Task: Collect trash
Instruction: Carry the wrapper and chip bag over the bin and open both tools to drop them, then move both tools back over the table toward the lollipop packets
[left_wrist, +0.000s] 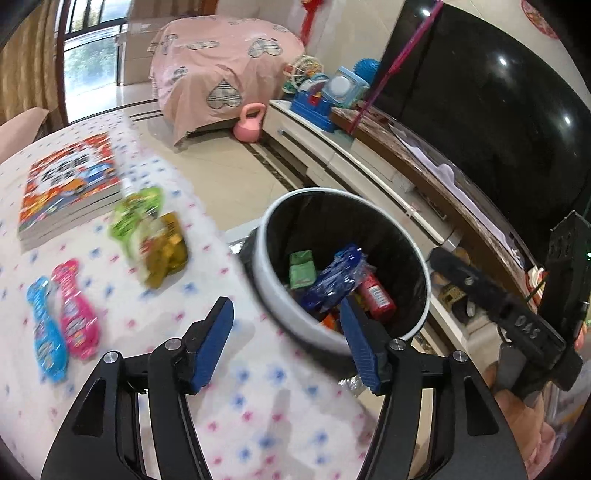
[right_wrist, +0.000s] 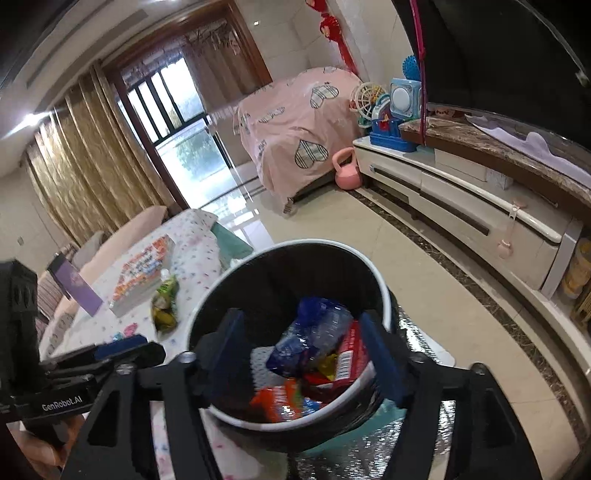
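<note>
A white-rimmed bin with a black liner (left_wrist: 291, 306) (right_wrist: 207, 306) stands beside the table and holds several wrappers, with a blue one (left_wrist: 332, 280) (right_wrist: 310, 336) on top. My left gripper (left_wrist: 286, 314) is open and empty over the table edge by the bin. My right gripper (right_wrist: 301, 332) is open and empty above the bin mouth; its body shows in the left wrist view (left_wrist: 509, 314). On the polka-dot tablecloth (left_wrist: 258, 413) lie a green and yellow snack bag (left_wrist: 151, 236) (right_wrist: 164, 302), a pink wrapper (left_wrist: 75, 310) and a light blue wrapper (left_wrist: 46, 332).
A thick colourful book (left_wrist: 70, 184) (right_wrist: 144, 269) lies at the table's far side. A purple card (right_wrist: 75, 284) stands by it. A TV cabinet (right_wrist: 461, 199) with toys, a large TV (left_wrist: 498, 110), a pink kettlebell (left_wrist: 251, 123) and a covered furniture piece (left_wrist: 218, 70) stand behind.
</note>
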